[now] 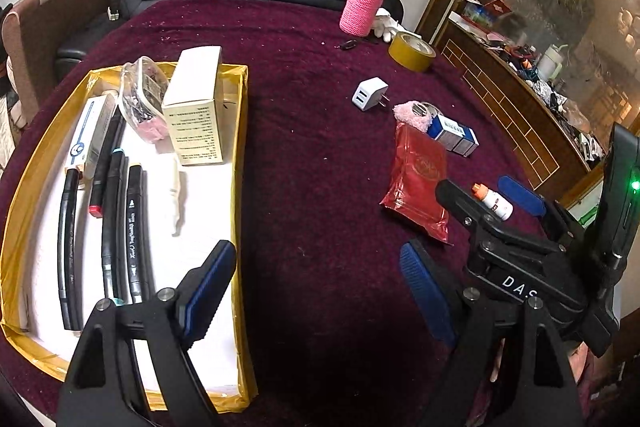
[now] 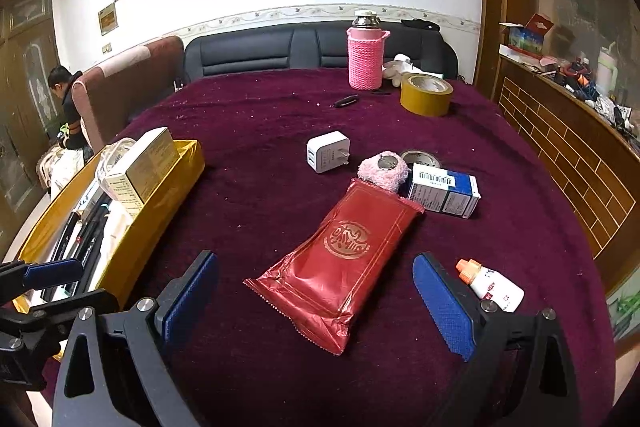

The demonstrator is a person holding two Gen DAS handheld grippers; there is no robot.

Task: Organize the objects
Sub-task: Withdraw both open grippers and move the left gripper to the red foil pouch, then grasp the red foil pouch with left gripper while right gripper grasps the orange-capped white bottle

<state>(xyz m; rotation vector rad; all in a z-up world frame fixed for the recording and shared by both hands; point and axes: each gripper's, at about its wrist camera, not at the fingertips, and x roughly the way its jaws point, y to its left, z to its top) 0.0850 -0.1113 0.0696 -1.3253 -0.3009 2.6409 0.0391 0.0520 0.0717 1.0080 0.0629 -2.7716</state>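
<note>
The left gripper (image 1: 316,287) hovers with its fingers spread wide and empty, its left pad (image 1: 208,287) over the yellow tray's (image 1: 240,155) near right edge. The right gripper (image 2: 316,303) is likewise spread and empty, straddling the near end of the red packet (image 2: 340,251) at its 12 o'clock. The tray's contents, black markers (image 1: 116,219) and a cream box (image 1: 196,107), are partly hidden from the right wrist view by its wall. A small white bottle (image 2: 494,285) lies at 2 o'clock, just outside the right finger. Farther off at 12 to 1 o'clock lie a white charger (image 2: 328,151), a pink fluffy item (image 2: 384,171) touching the packet's far end, and a blue-white box (image 2: 444,191).
</note>
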